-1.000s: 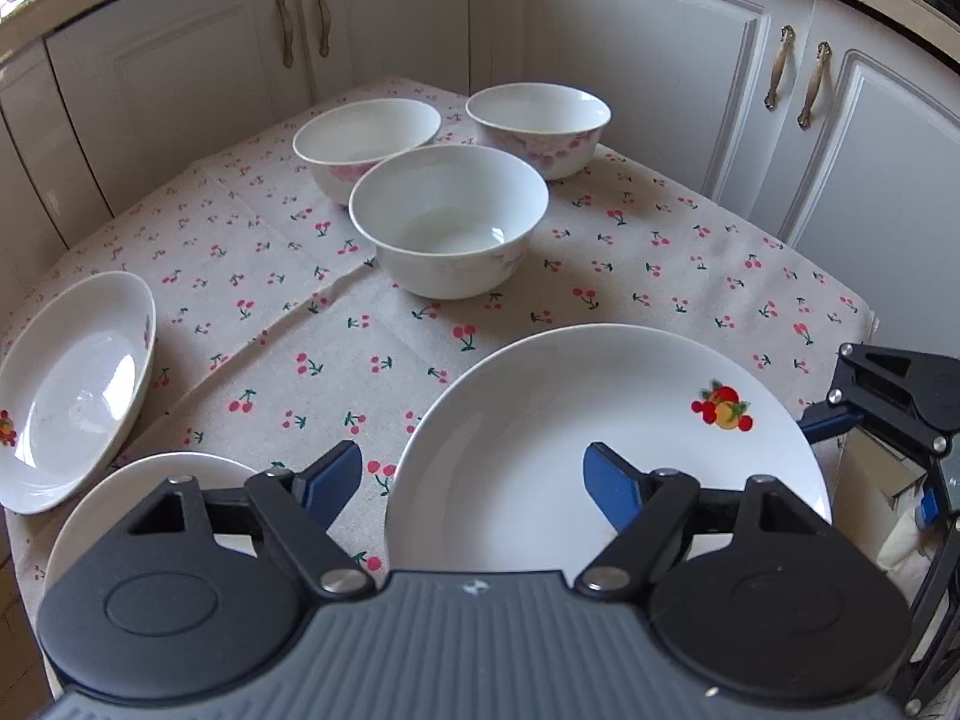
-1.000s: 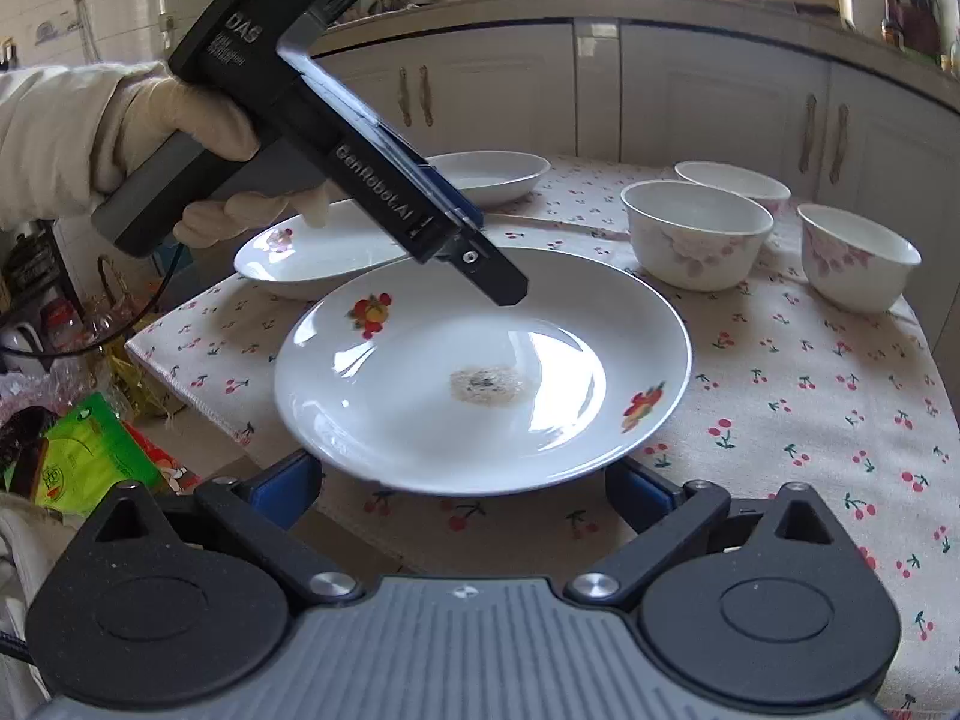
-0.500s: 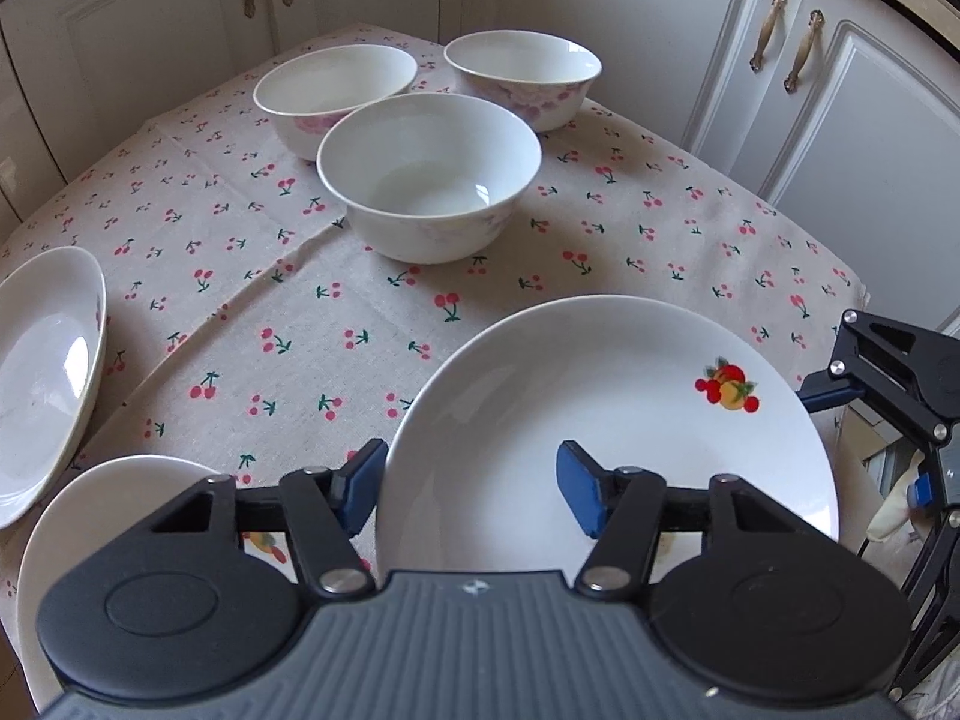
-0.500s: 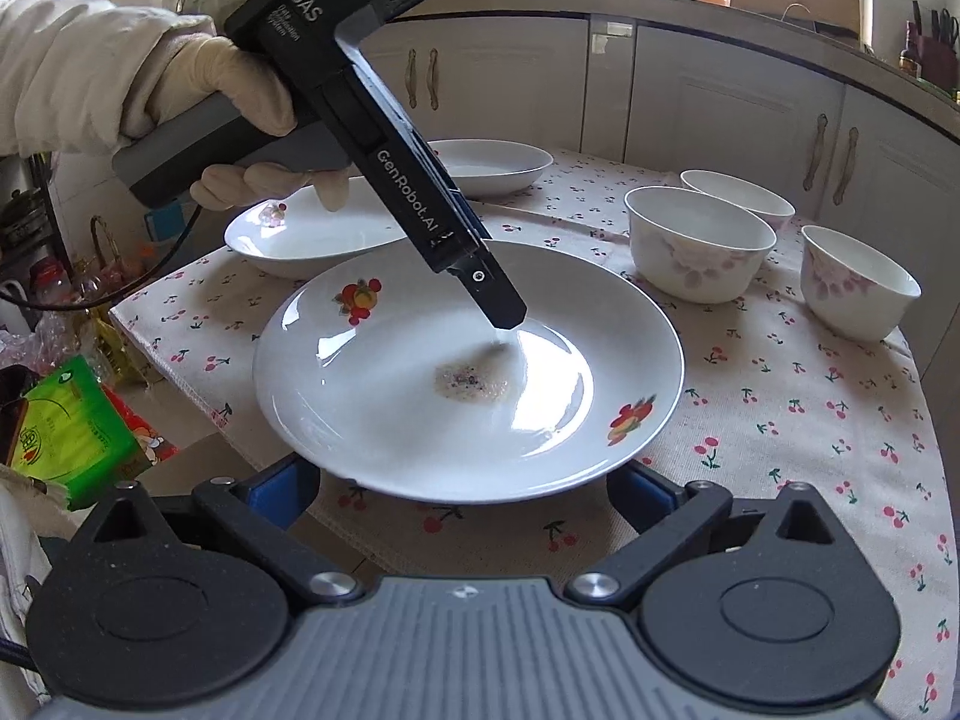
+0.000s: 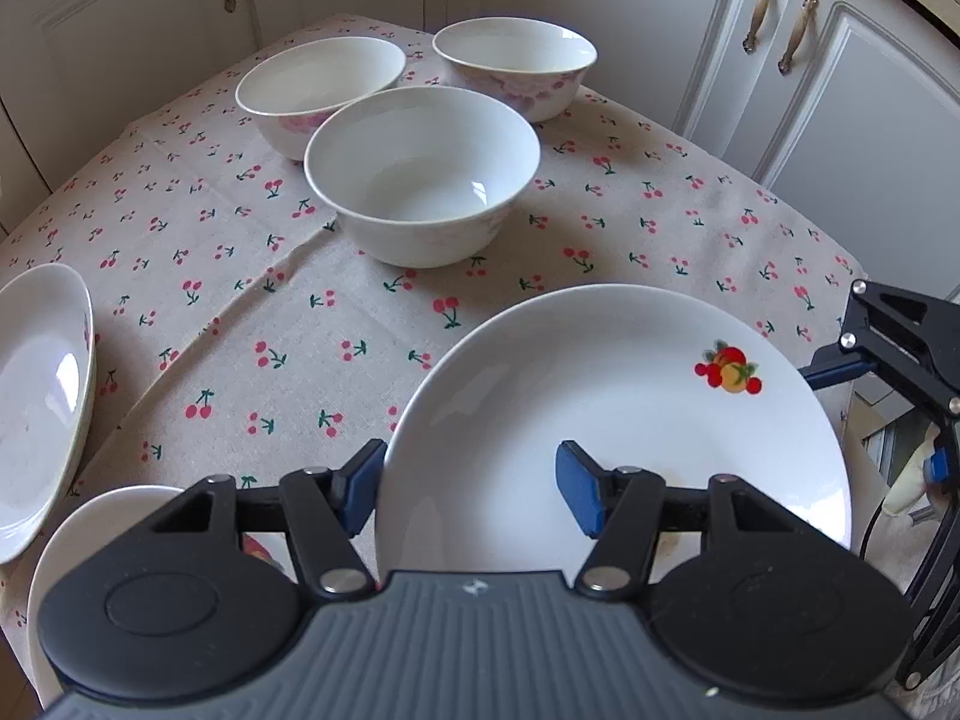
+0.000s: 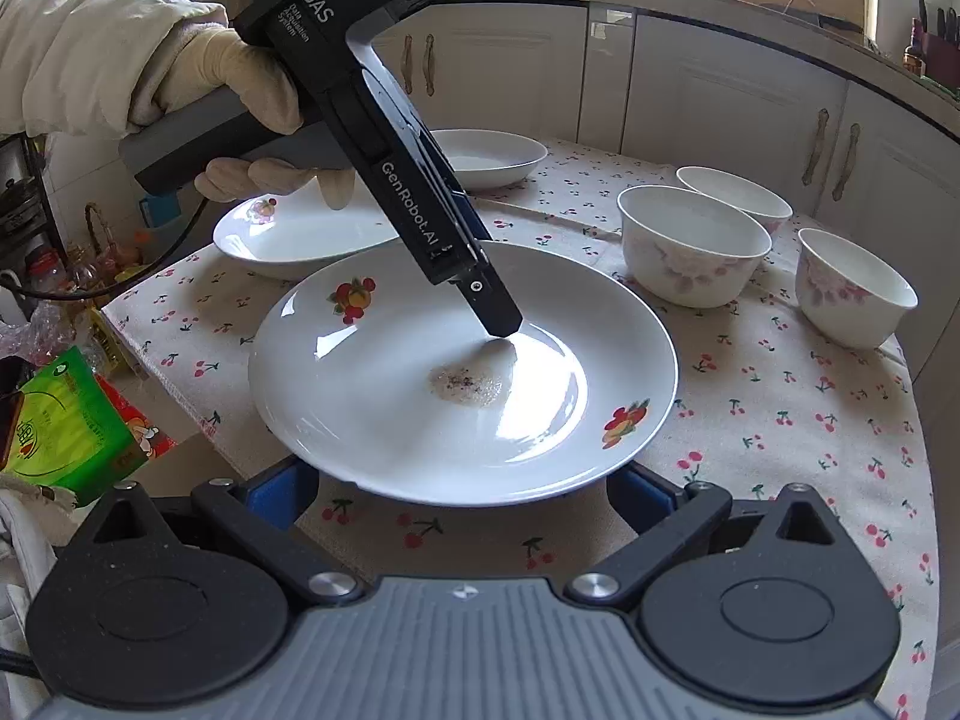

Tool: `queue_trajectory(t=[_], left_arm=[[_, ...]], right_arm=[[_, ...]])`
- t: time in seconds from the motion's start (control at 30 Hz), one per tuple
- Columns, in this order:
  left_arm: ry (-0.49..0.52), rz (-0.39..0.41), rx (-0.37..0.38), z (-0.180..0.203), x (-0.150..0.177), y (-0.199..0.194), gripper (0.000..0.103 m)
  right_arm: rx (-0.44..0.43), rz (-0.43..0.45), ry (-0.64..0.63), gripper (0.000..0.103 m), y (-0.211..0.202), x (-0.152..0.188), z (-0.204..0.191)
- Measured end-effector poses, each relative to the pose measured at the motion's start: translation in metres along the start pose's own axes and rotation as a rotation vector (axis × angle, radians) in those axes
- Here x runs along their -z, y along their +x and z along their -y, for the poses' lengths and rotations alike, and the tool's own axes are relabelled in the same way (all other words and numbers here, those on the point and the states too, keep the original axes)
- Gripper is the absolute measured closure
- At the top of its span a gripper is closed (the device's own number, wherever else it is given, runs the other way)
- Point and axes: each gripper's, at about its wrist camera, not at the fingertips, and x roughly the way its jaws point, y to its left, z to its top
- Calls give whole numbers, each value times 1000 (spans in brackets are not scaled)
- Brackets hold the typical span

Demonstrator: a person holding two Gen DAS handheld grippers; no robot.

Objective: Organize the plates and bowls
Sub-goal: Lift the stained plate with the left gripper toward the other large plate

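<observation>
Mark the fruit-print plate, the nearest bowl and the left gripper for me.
fruit-print plate (image 5: 630,396), left wrist view, bare white centre.
nearest bowl (image 5: 420,180), left wrist view, inside of the bowl.
left gripper (image 5: 471,489), left wrist view, midway between the blue tips.

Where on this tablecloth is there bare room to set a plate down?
The widest bare patch of tablecloth lies between the near bowl, the oval dish and the fruit plate. A second strip runs right of the bowls to the table edge. It is crowded where the three bowls cluster and where the plates meet near the left hand-held gripper.
</observation>
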Motion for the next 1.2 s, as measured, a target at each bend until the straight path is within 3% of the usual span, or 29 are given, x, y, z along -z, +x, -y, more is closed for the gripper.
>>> queue_trajectory(t=[0.73,1.2], left_arm=[[-2,-85,94,-12,-14,11,43],[-7,-81,106,-12,-13,9,43]], right_arm=[[-10,-12,-27,0,6,2,5],[-14,-45,-35,0,7,-2,5]])
